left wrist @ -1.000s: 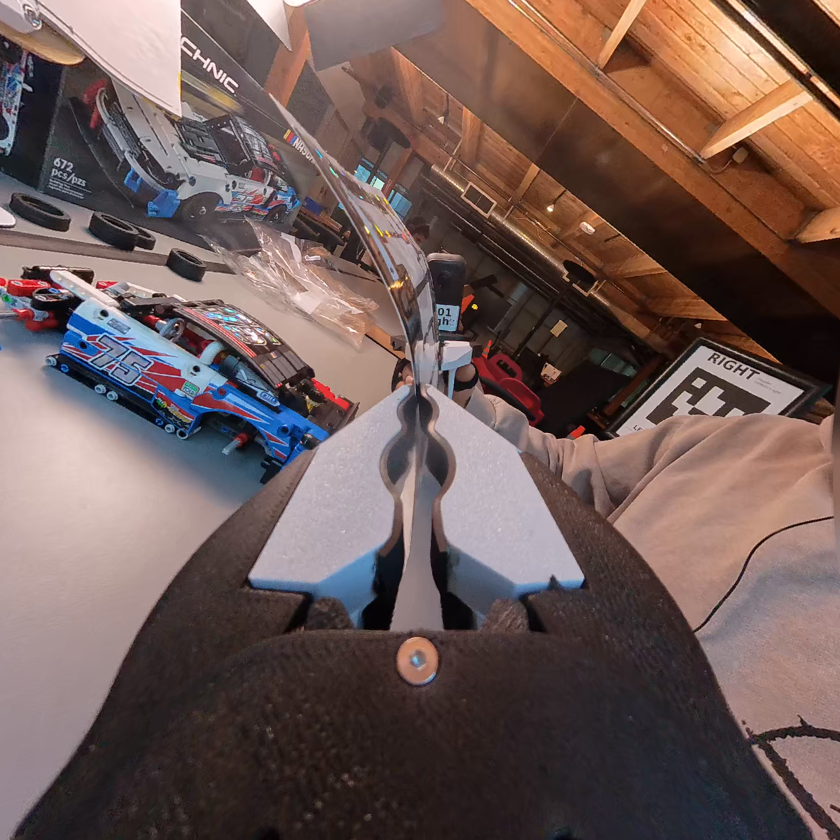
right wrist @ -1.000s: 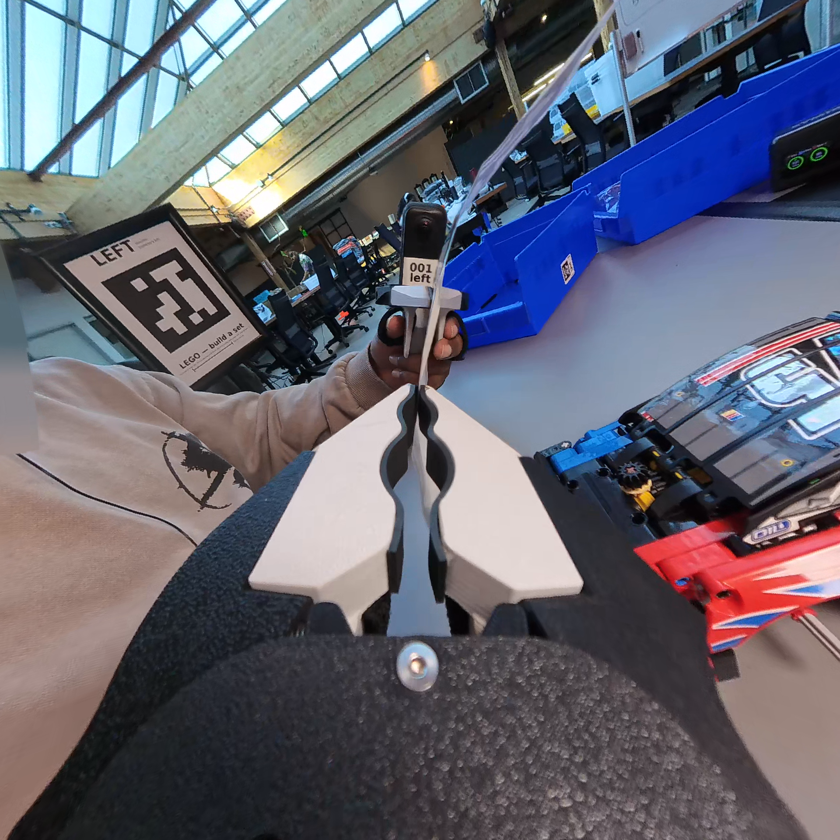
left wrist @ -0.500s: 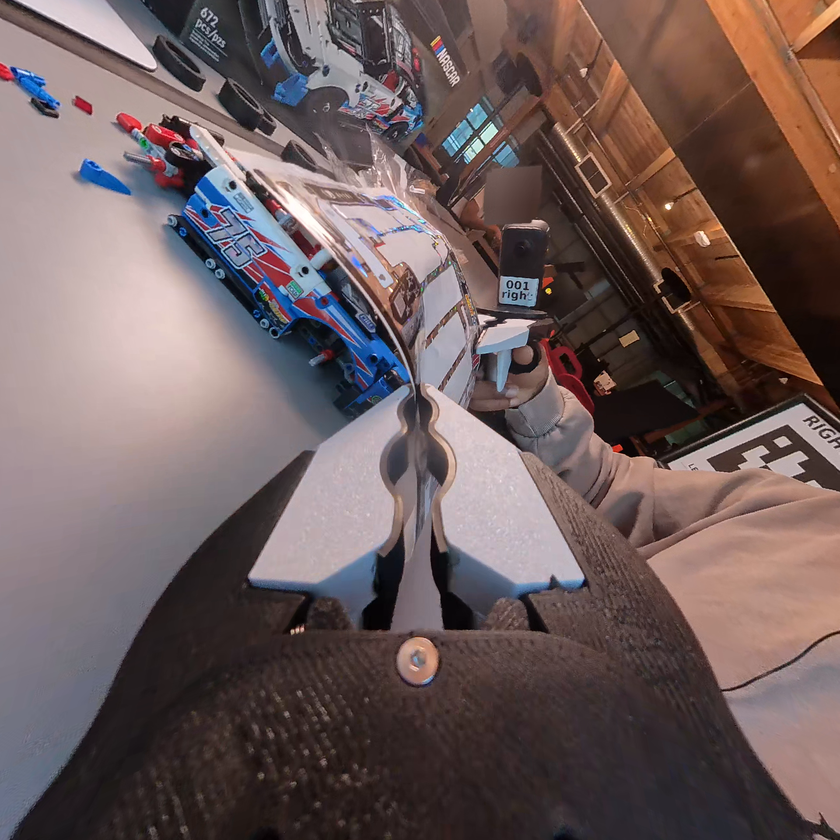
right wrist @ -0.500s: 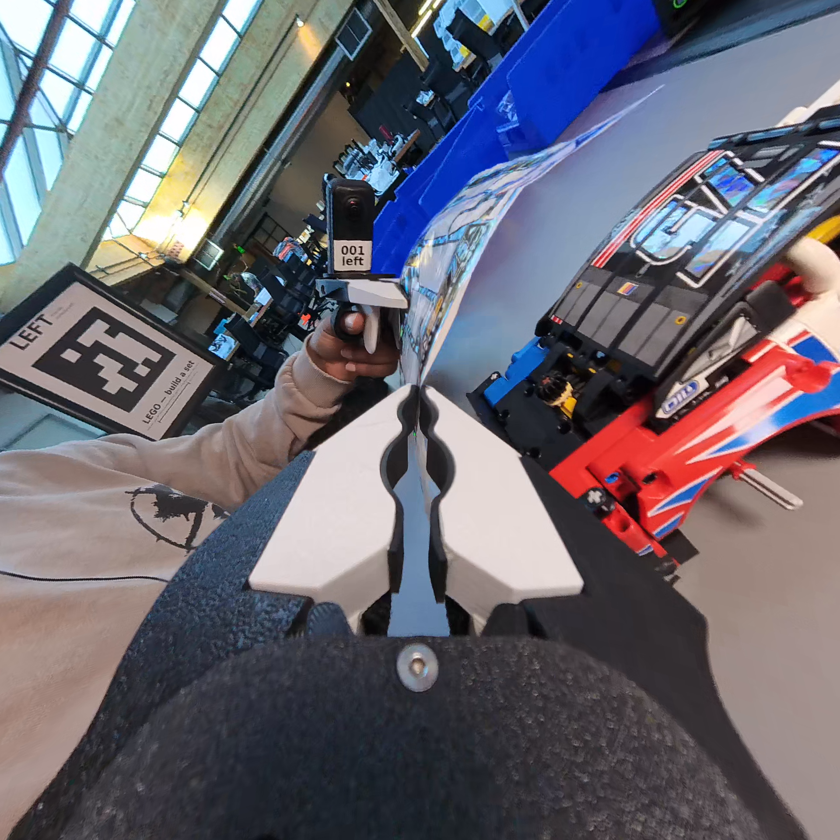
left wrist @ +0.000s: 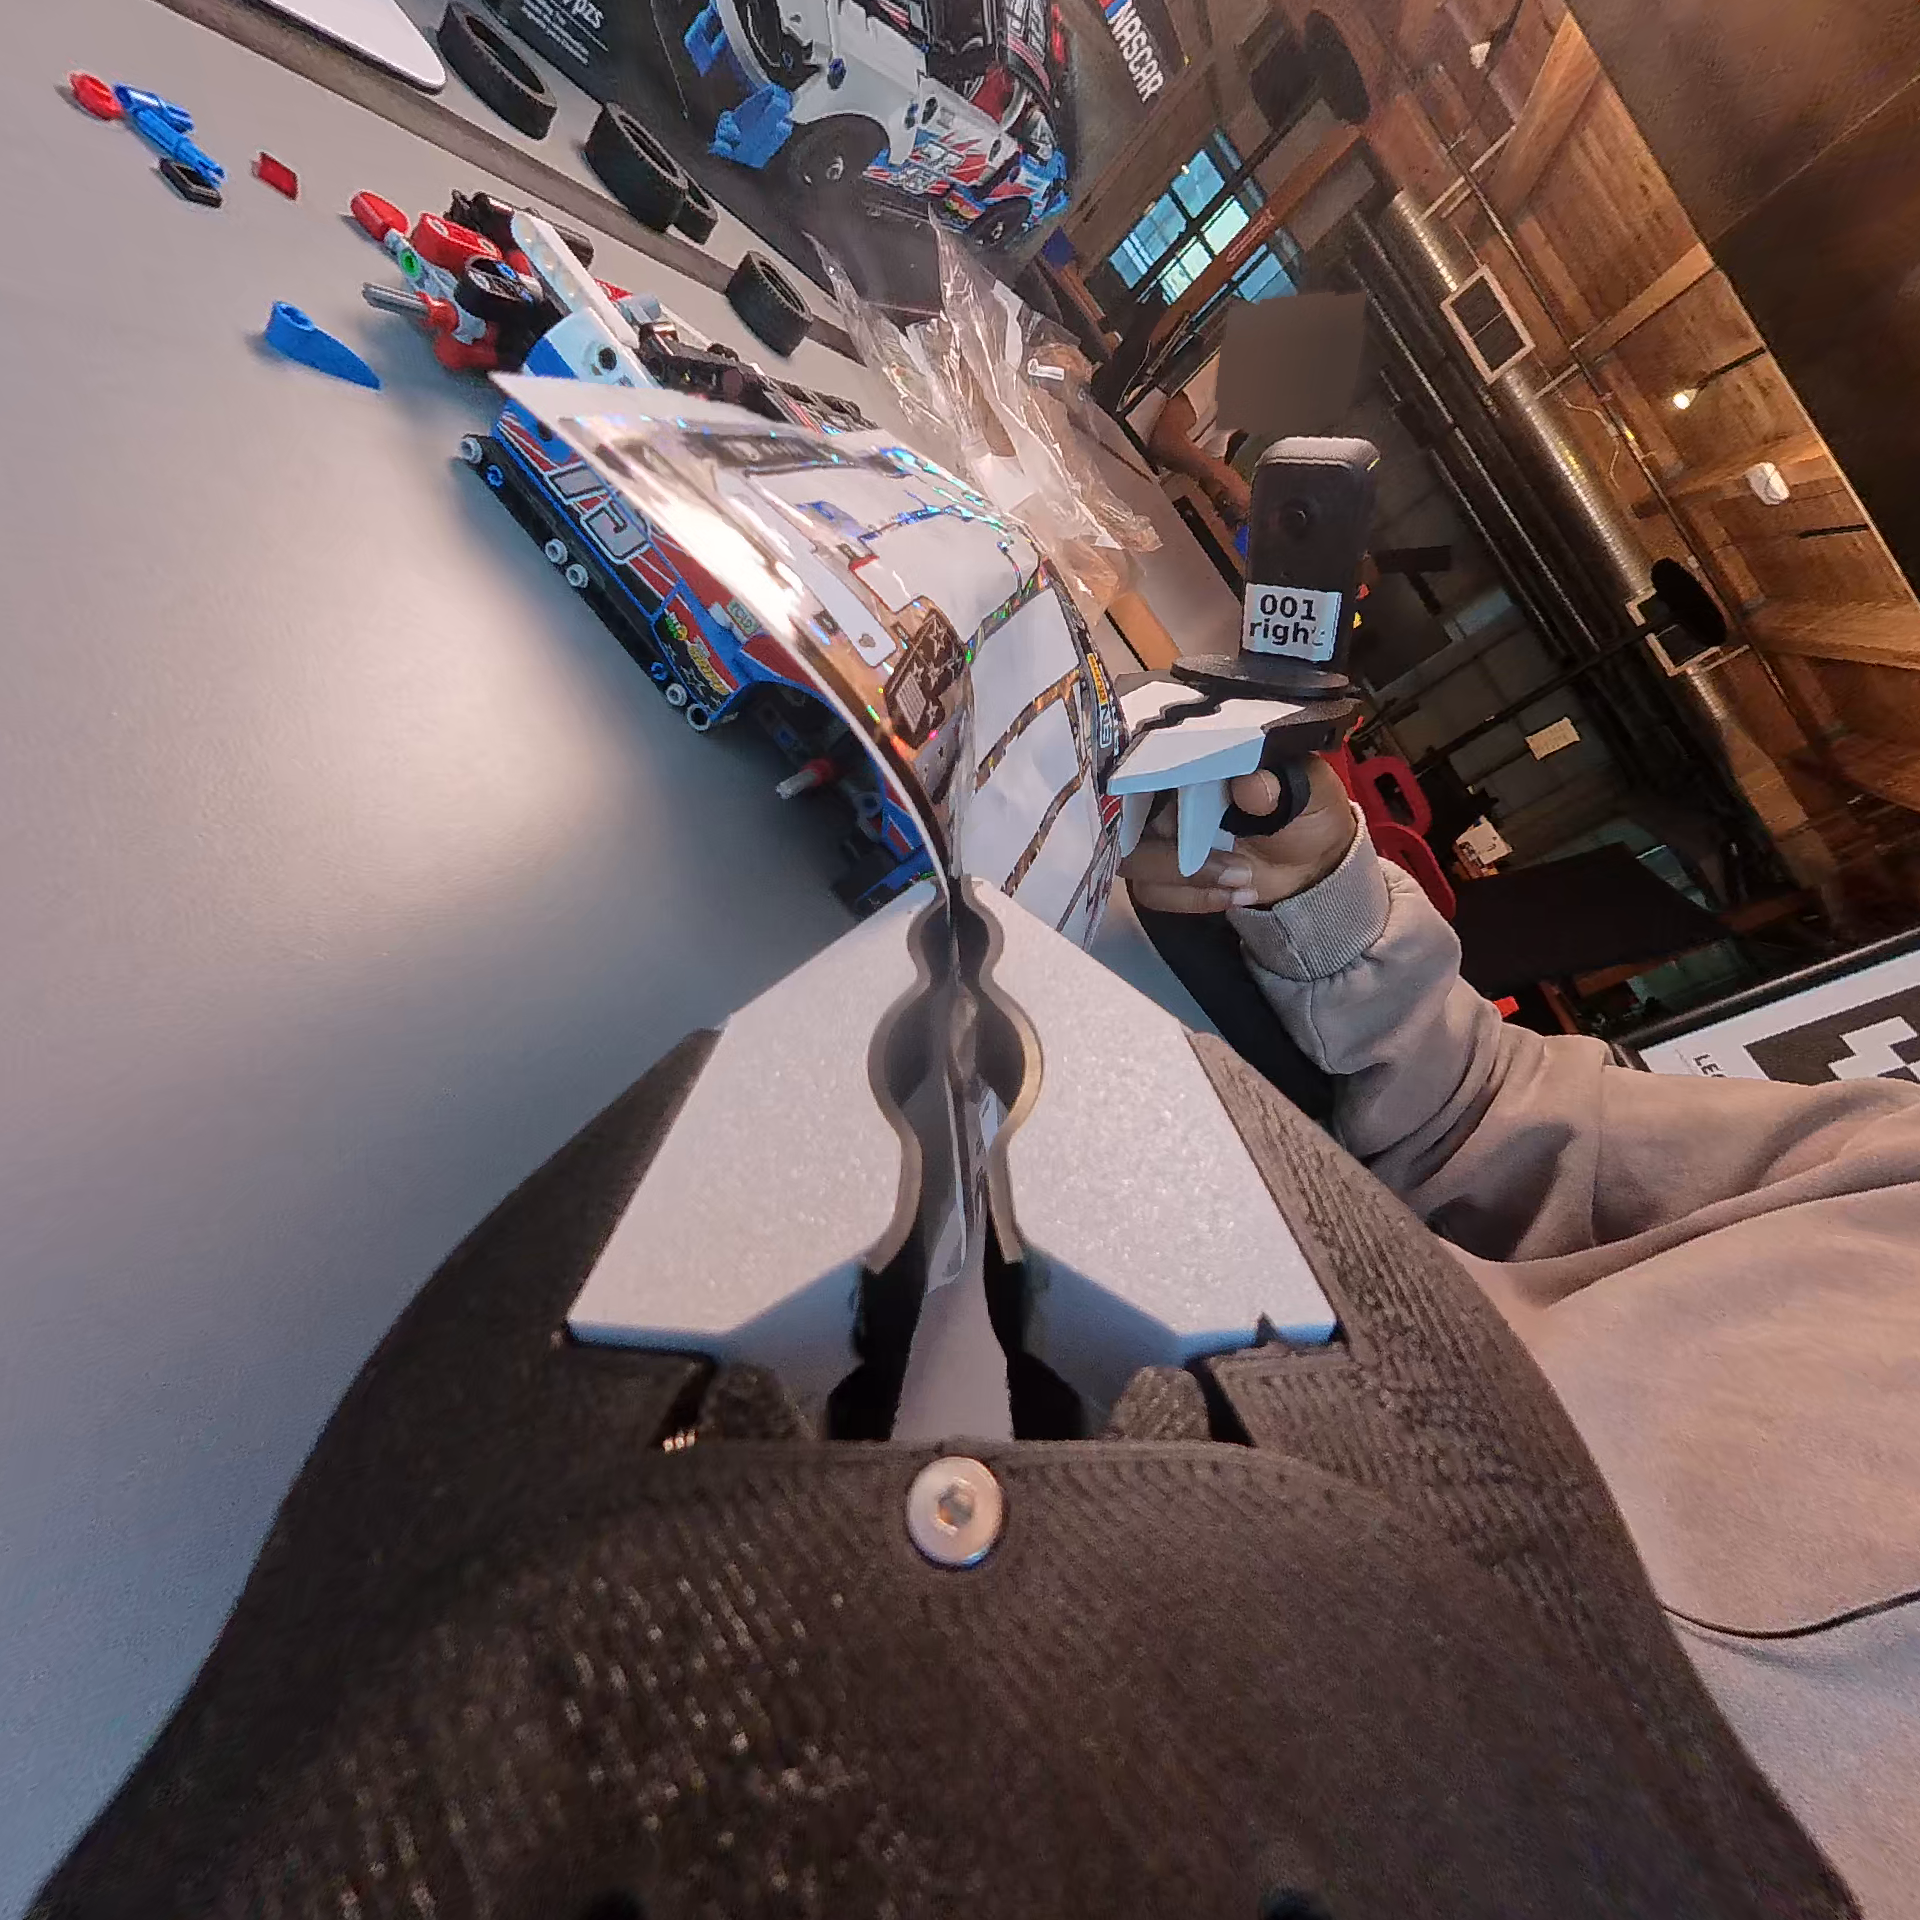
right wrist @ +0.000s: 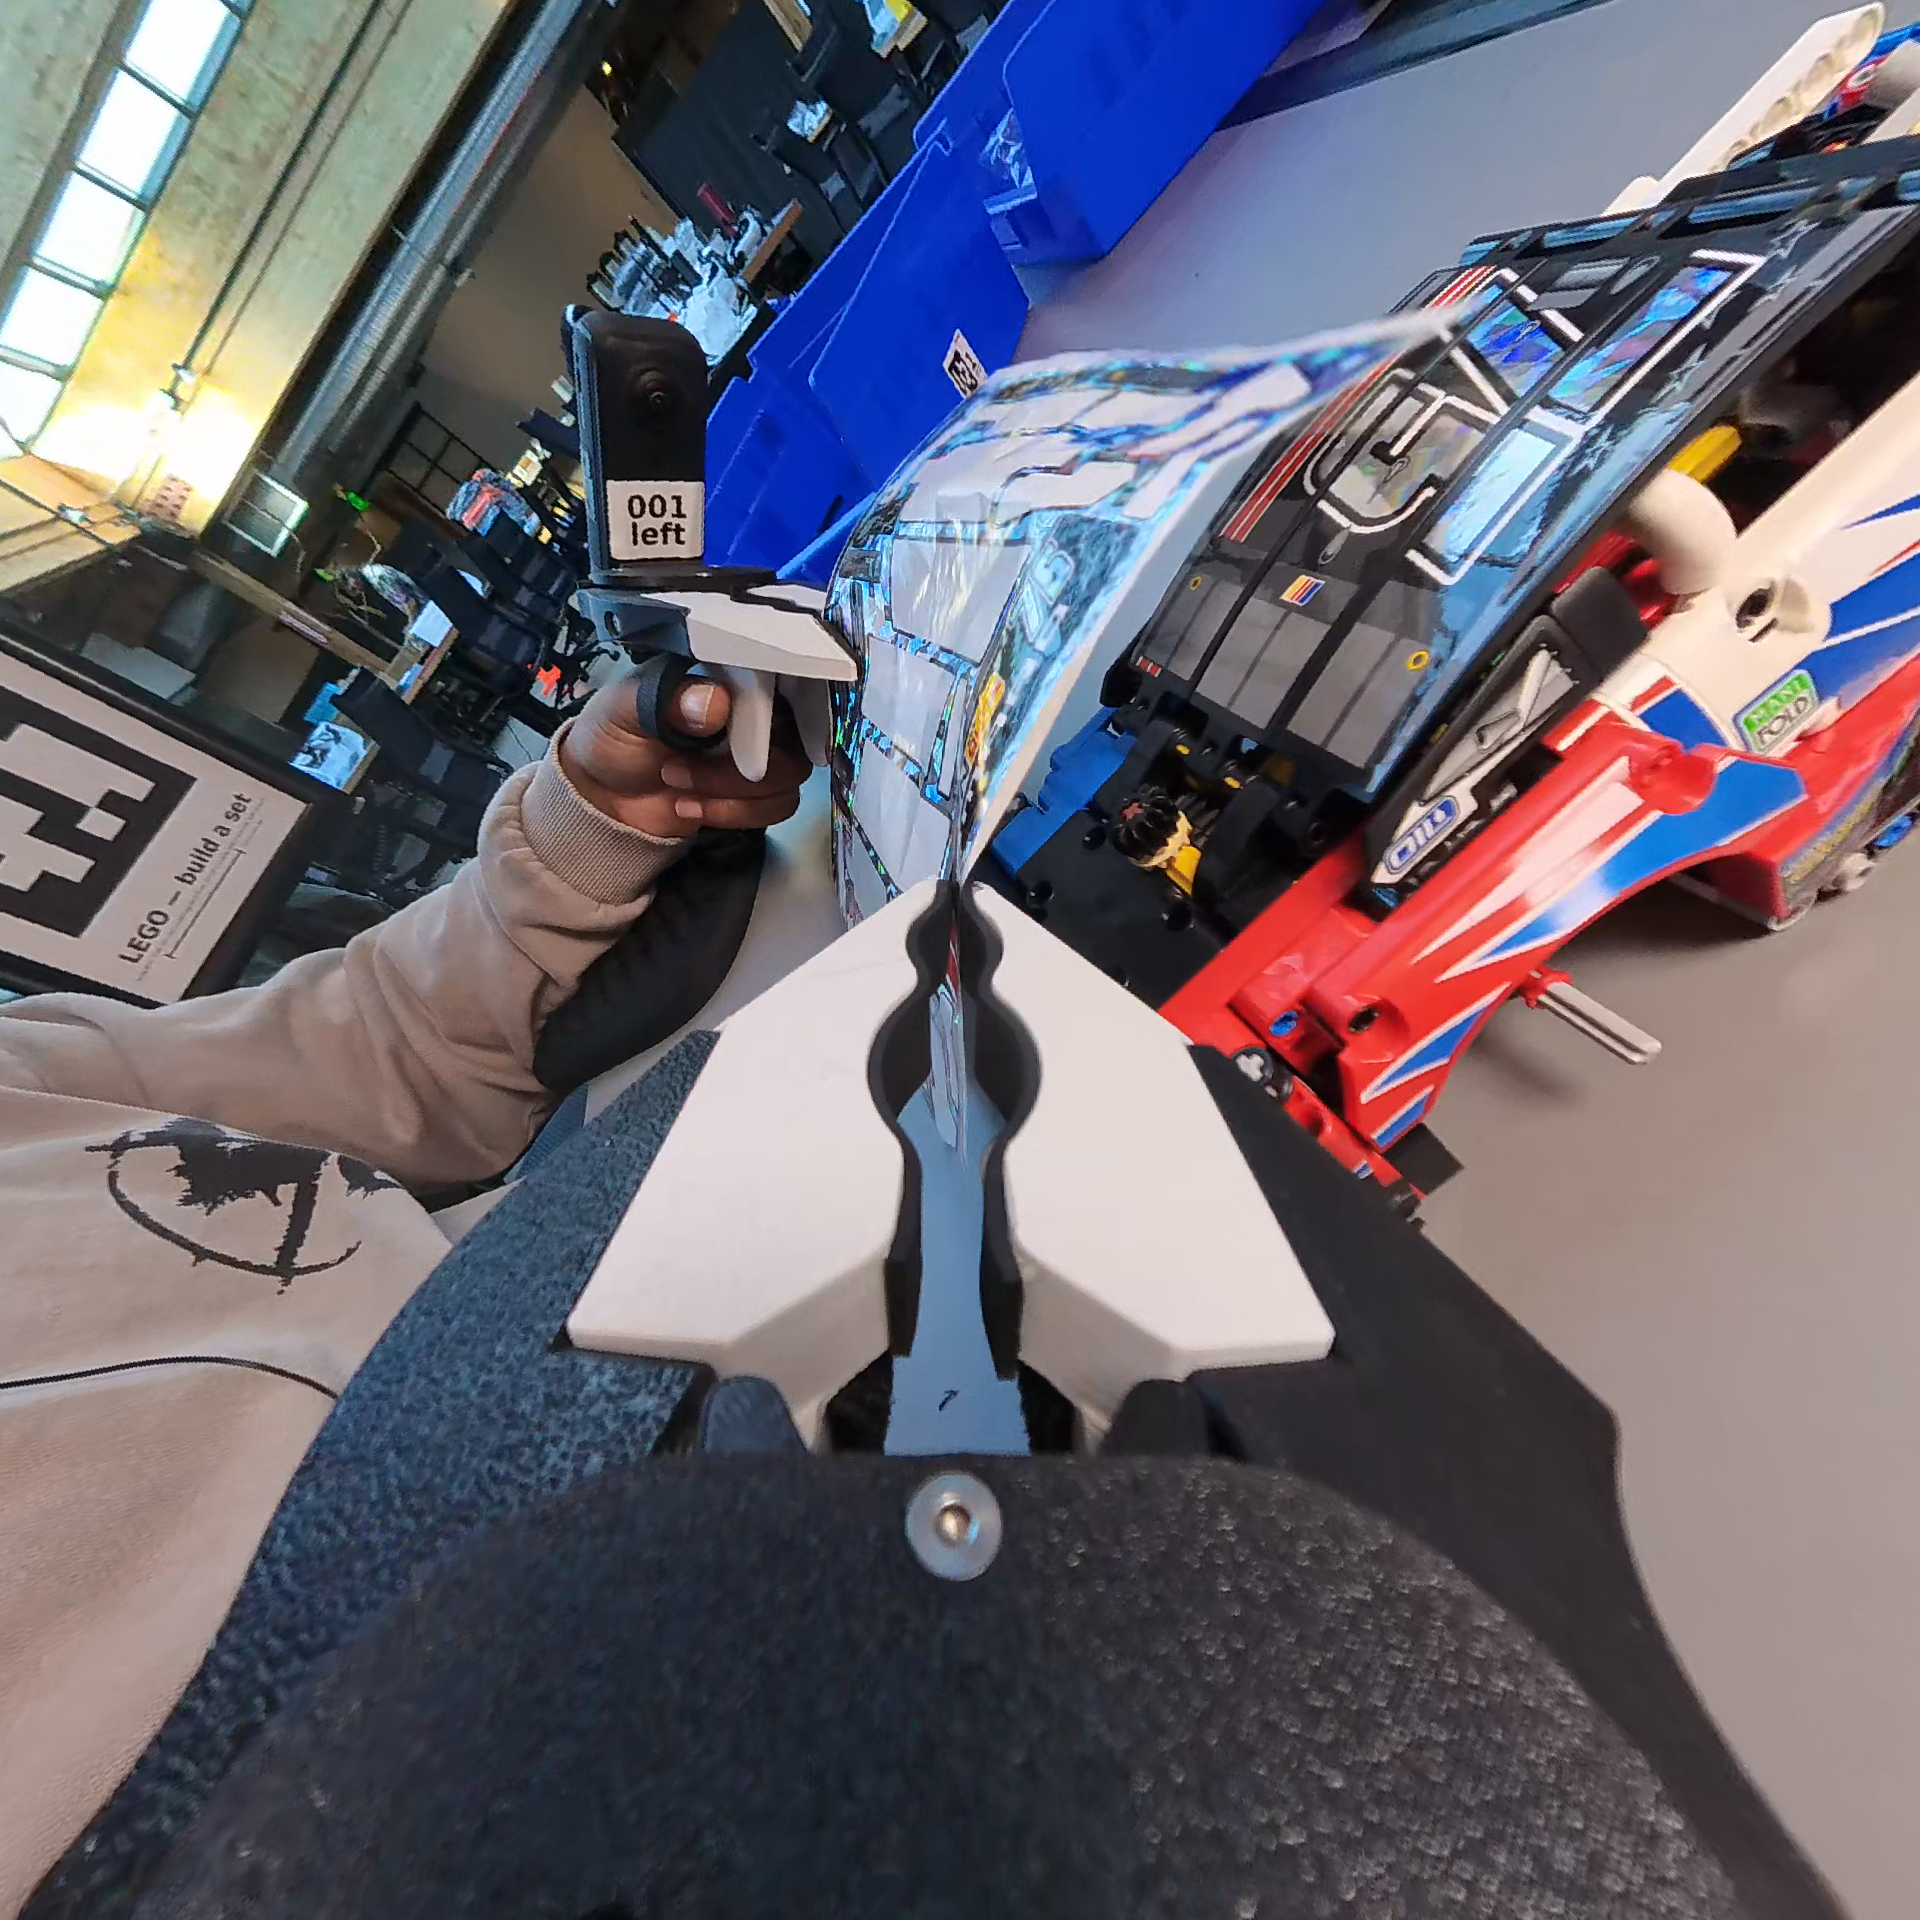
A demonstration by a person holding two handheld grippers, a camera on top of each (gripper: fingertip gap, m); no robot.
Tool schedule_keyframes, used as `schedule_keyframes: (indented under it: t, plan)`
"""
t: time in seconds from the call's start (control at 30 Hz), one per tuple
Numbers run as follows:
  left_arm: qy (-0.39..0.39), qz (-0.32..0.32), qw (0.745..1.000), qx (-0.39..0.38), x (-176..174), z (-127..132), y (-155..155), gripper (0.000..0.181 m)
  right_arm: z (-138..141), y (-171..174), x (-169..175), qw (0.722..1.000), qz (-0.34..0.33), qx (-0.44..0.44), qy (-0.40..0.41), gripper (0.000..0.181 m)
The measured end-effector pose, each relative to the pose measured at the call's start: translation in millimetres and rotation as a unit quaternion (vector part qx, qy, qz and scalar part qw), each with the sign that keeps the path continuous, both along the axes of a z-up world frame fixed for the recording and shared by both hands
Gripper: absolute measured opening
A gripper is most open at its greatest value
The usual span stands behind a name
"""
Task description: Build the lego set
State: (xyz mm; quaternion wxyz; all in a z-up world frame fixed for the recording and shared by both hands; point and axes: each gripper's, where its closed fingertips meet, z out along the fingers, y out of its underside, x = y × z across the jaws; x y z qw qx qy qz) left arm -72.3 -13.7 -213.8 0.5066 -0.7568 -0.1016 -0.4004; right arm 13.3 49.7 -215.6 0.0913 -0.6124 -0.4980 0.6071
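A glossy sticker sheet (left wrist: 935,623) with holographic edges is held between both grippers and bows over the car. My left gripper (left wrist: 958,891) is shut on one edge of it. My right gripper (right wrist: 954,891) is shut on the opposite edge of the sheet (right wrist: 1039,582). The red, white and blue lego race car (left wrist: 623,540) stands on the grey table just behind the sheet, and its black roof and red side (right wrist: 1558,727) show in the right wrist view. Each gripper also shows in the other's view: the right one (left wrist: 1132,769) and the left one (right wrist: 821,665).
Loose blue and red parts (left wrist: 312,348), a small red and black assembly (left wrist: 468,281), black tyres (left wrist: 634,166), the set's box (left wrist: 883,83) and clear plastic bags (left wrist: 987,395) lie beyond the car. Blue bins (right wrist: 914,260) stand at the table's far side. A person's beige sleeves are close by.
Both grippers have tilted down toward the table with the sheet. The sheet, earlier seen edge-on and upright, now bends open and hangs low over the car.
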Motion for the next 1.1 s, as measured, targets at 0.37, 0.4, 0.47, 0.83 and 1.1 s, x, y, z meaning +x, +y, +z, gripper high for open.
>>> schedule_keyframes:
  t: [0.37,0.4,0.47,0.83,1.1]
  plan:
    - [0.005,-0.005,1.0,0.025,0.8,8.7,-2.6,0.0,8.4,2.9,0.7,1.0,-0.001,-0.009,0.025,0.0]
    - [0.006,-0.005,1.0,0.027,0.5,9.3,-2.8,0.0,10.5,3.4,0.7,0.999,-0.001,-0.009,0.032,0.0]
    - [0.008,-0.004,1.0,0.03,-0.3,10.2,-3.3,0.0,17.7,3.9,1.2,0.999,0.0,-0.014,0.053,0.001]
    - [0.021,-0.011,0.998,0.051,2.5,15.9,-5.3,0.0,27.2,-0.3,3.6,0.997,0.013,-0.02,0.079,0.002]
    - [0.039,-0.019,0.995,0.086,6.2,25.5,-8.0,0.0,33.7,-4.4,5.9,0.995,0.022,-0.005,0.101,0.0]
